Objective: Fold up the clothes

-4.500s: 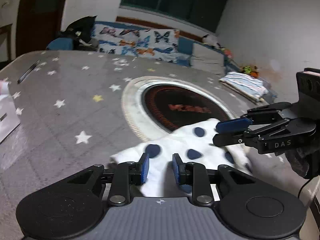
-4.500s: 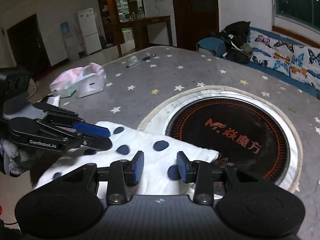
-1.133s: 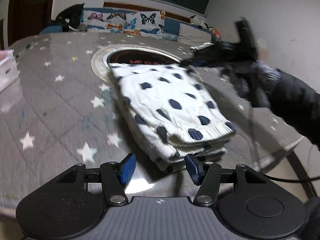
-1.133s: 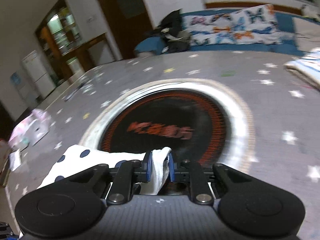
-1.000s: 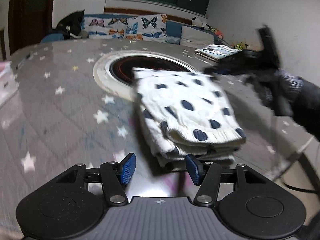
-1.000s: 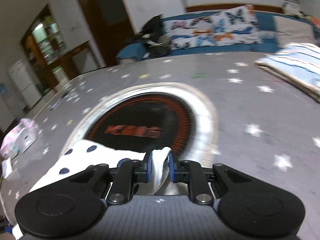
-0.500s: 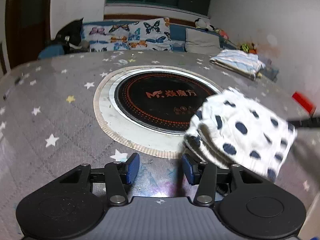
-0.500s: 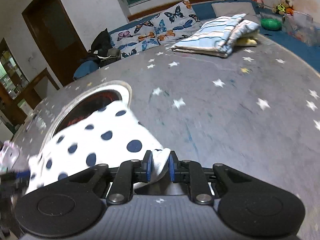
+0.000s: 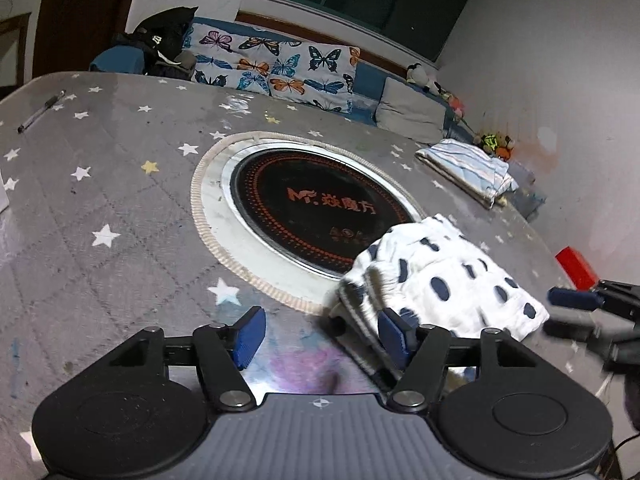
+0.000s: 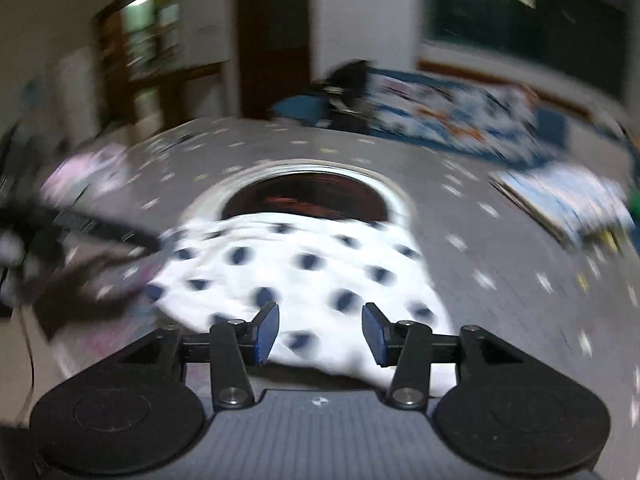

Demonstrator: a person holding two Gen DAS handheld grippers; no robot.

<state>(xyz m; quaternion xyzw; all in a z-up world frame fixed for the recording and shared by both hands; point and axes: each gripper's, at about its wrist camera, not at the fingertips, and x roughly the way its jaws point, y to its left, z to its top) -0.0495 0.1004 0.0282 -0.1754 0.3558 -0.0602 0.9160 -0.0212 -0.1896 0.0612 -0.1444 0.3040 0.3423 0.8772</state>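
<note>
Grey star-print table we log first, then our folded white polka-dot garment lying beside its round cooktop, then our left gripper and right gripper, both released, holding nothing.

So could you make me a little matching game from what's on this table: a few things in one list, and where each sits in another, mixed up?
Things:
1. polka-dot garment
2. striped folded cloth
3. pen
4. red block

Places, as the left camera sees them:
A. far left edge of the table
B. right edge, beside the garment
C. folded, overlapping the round black hotplate
D. far right, near the toys

Pairs: 1-C, 2-D, 3-A, 4-B
</note>
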